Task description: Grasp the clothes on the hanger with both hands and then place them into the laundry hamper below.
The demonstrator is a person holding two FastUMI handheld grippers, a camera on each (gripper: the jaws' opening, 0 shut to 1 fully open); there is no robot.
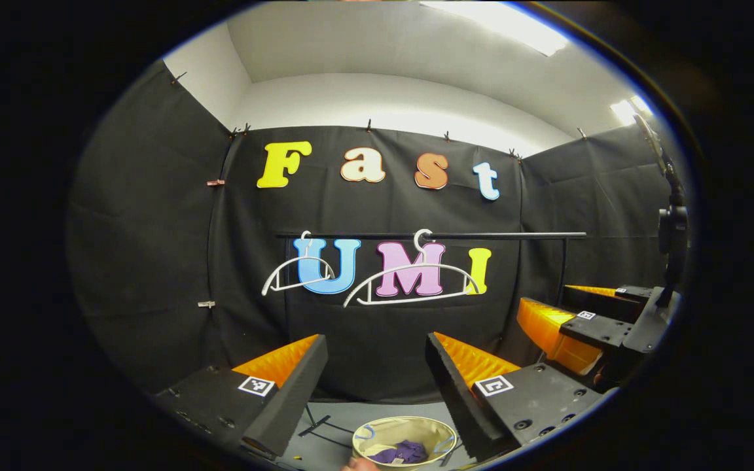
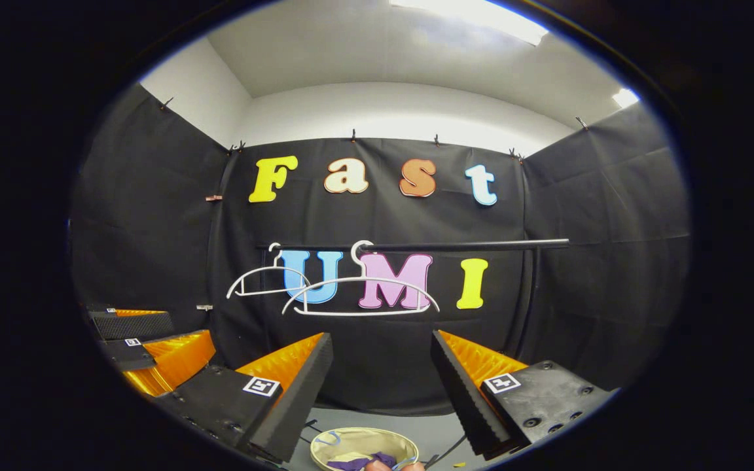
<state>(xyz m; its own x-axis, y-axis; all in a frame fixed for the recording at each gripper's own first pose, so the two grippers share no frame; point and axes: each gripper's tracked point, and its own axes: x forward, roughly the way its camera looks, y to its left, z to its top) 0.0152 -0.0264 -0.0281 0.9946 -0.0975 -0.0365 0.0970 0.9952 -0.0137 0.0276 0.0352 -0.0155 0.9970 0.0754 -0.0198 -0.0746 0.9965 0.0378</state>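
Purple clothes (image 1: 403, 451) lie in the round beige laundry hamper (image 1: 442, 432) on the floor below. Two white hangers (image 1: 410, 284) hang bare on the black rail (image 1: 482, 234). My left gripper (image 1: 375, 340) is open with nothing between its fingers, raised in front of the rail and above the hamper. To its right, the right gripper (image 1: 542, 296) sits at about the same height. In the right gripper view my right gripper (image 2: 381, 337) is open and holds nothing, with the hamper (image 2: 331, 445) and the purple clothes (image 2: 351, 463) below it. The left gripper (image 2: 190, 330) shows at the left, and the bare hangers (image 2: 357, 294) on the rail (image 2: 482, 244) ahead.
A dark stand (image 1: 671, 229) with a device on it rises at the far right. Black cloth walls close the booth at the back and on both sides. Grey floor (image 1: 324, 445) surrounds the hamper, with thin black rack feet (image 1: 315, 425) on it.
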